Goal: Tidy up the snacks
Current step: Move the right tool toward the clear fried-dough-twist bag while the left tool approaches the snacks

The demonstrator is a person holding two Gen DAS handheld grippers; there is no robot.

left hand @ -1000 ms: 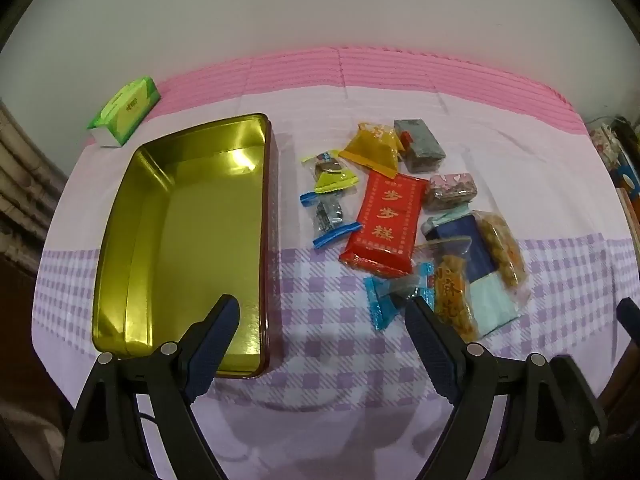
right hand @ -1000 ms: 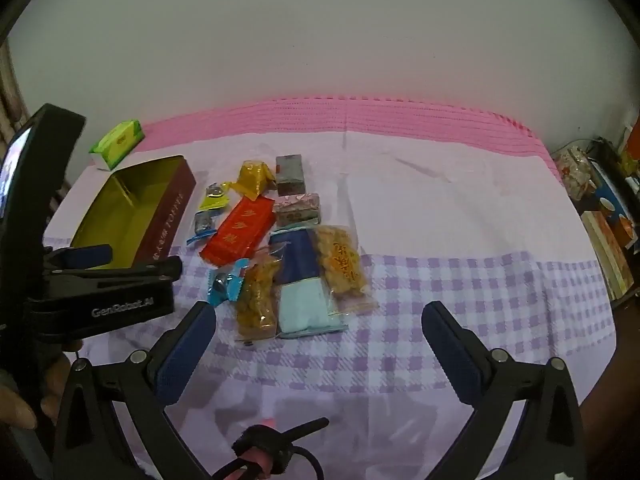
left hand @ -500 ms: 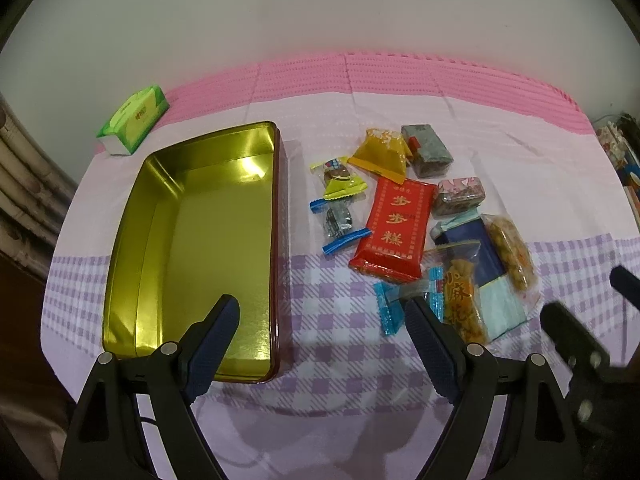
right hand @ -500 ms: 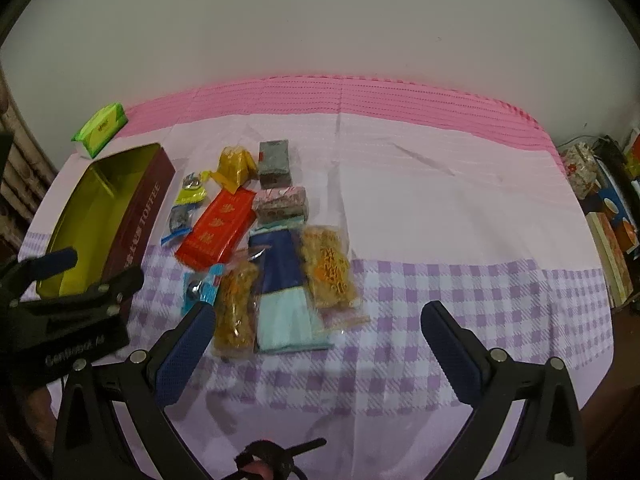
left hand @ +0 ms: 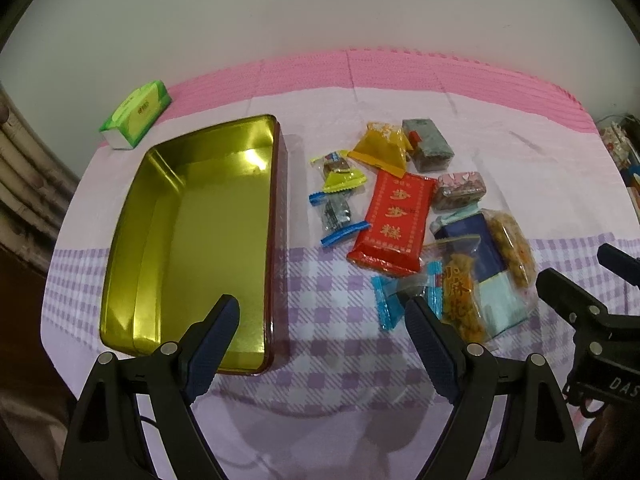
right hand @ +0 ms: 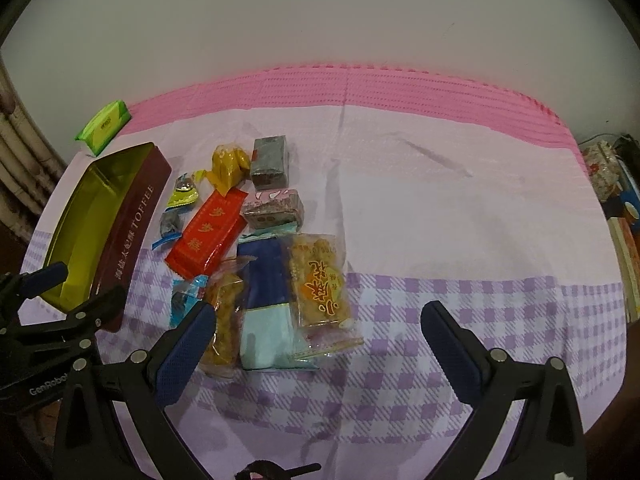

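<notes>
An empty gold-lined toffee tin (left hand: 192, 236) (right hand: 132, 220) lies at the left of the table. To its right lies a pile of snacks: a red packet (left hand: 396, 220) (right hand: 208, 232), a blue and pale-blue packet (left hand: 480, 256) (right hand: 266, 300), two clear bags of fried snack (right hand: 320, 280) (left hand: 460, 296), a yellow pouch (left hand: 382, 146), two wrapped blocks (left hand: 428, 150) (left hand: 460, 190) and small candies (left hand: 338, 208). My left gripper (left hand: 320, 320) is open and empty above the tin's near right corner. My right gripper (right hand: 320, 328) is open and empty over the near end of the pile.
A green tissue pack (left hand: 136, 114) (right hand: 102, 128) lies behind the tin. The tablecloth (right hand: 440, 200) is pink at the back and purple-checked in front. Books and boxes (right hand: 616, 184) stand off the table's right edge. Each gripper shows in the other's view (left hand: 580, 312) (right hand: 52, 320).
Both grippers have moved forward and slightly left over the table. The right gripper has come into the left wrist view at the right. The snacks and tin have not moved.
</notes>
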